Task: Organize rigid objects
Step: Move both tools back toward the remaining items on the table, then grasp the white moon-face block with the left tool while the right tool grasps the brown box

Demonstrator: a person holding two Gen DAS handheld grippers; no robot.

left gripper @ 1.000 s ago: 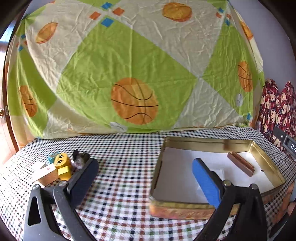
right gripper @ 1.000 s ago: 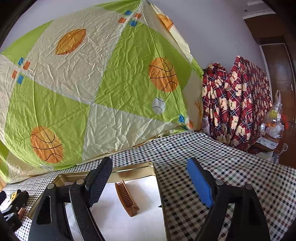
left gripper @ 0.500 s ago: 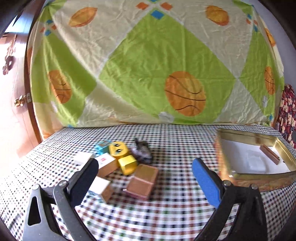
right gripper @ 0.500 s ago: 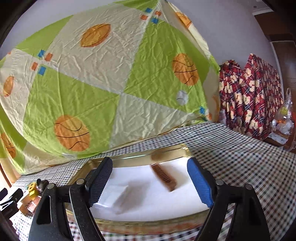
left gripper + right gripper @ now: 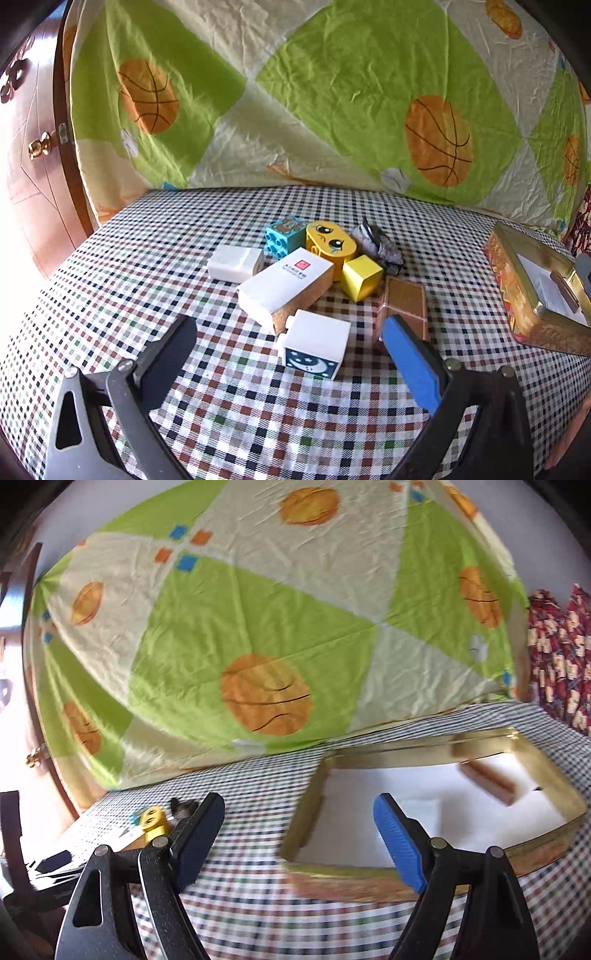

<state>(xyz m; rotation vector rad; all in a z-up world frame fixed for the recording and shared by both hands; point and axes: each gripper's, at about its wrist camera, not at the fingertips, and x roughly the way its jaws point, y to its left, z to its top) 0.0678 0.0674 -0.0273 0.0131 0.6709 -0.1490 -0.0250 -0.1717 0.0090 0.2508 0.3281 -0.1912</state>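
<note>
Both views have swung left over the last sec. A sec ago the left tool point(image 5: 288, 354) looked mostly at the gold tin point(image 5: 532, 295), w/ the small pile just at the left edge; now the pile sits dead ahead and the tin has slid off to the right edge. The right tool point(image 5: 299, 830) has panned the same way — from the tin's far right side to a spot where the tin point(image 5: 306, 812) lies ahead-right and the pile shows small at left, blurred.

Tools: left tool wide, nothing between its pads; right tool also wide, empty.

Where things are: on the checked worktop point(image 5: 147, 258) the pile holds a white box w/ moon print point(image 5: 314, 343) nearest the left tool, a long white-and-gold box point(image 5: 284, 284) touching it from behind, a small white block point(image 5: 234, 262), a blue brick point(image 5: 284, 234), a yellow face toy point(image 5: 330, 242), a yellow cube point(image 5: 360, 277), a brown box point(image 5: 404, 299) just beside the blue pad, and a grey crumpled lump point(image 5: 376, 243) — can't tell what. In the tin: one brown comb point(image 5: 487, 781) on white lining.

Meaning, prob: one item is binned and the rest still wait. Looks like the left tool is lining up for its next pick — moon box or brown box are closest.
</note>
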